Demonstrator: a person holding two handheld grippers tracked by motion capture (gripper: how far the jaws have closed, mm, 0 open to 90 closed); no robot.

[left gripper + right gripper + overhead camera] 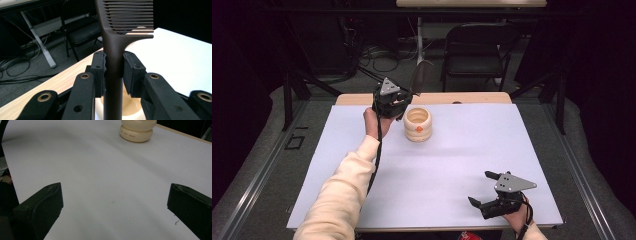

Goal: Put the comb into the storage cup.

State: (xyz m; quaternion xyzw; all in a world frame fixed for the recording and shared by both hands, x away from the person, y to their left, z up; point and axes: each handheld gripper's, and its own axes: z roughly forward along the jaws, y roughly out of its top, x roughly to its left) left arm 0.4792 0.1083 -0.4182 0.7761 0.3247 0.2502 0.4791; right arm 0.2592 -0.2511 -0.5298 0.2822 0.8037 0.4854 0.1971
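My left gripper (pixel 404 101) is raised just left of a cream ribbed cup (pixel 417 123) at the back middle of the white table top (pixel 437 165). It is shut on the handle of a dark brown comb (pixel 420 77), which stands upright with its teeth end up. In the left gripper view the comb (pixel 113 50) is pinched between both pads, teeth pointing right, and the cup's rim (pixel 130 106) shows below. My right gripper (pixel 486 189) rests near the front right of the table, open and holding nothing. Its own view shows the cup (pixel 137 130) far ahead.
A bare wooden strip (pixel 362 99) runs along the table's far edge. Beyond it stand a black folding chair (pixel 474 47) and a table leg with cables on the floor. Metal rails flank the table on both sides.
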